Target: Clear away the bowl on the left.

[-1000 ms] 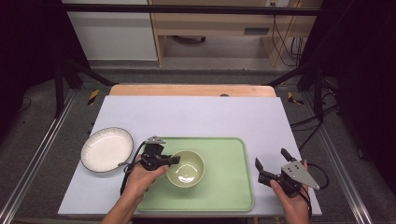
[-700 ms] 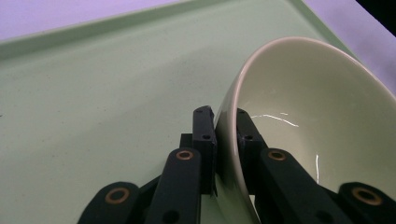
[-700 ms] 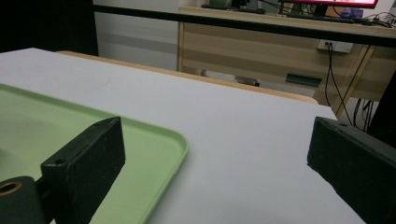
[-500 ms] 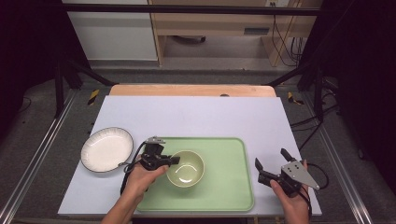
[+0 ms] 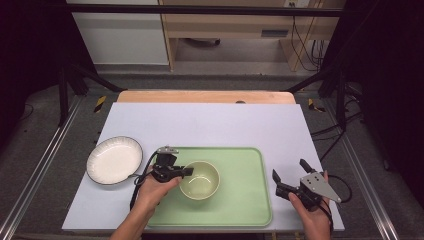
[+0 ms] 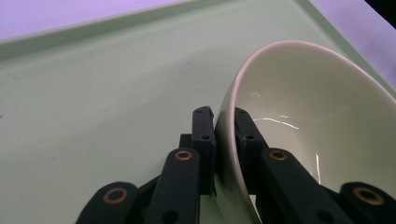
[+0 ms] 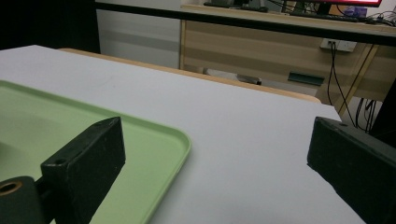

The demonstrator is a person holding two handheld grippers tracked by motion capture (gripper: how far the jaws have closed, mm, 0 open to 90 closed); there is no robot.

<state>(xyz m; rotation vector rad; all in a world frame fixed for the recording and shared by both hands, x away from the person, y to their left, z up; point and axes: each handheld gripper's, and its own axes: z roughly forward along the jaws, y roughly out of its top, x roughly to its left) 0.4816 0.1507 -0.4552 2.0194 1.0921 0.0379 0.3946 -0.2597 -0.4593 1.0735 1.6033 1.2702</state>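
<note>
A pale green bowl rests on the green tray near its left side. My left gripper is shut on the bowl's left rim. In the left gripper view one jaw lies outside the bowl and the other inside, pinching the wall at my left gripper. My right gripper hovers open past the tray's right edge, over the table. In the right gripper view its jaws stand wide apart with nothing between them, at my right gripper, and the tray's corner lies at the left.
A white plate with a dark rim sits on the grey table sheet left of the tray. The wooden table edge runs along the back. Beyond it stand a cabinet and cables on the floor.
</note>
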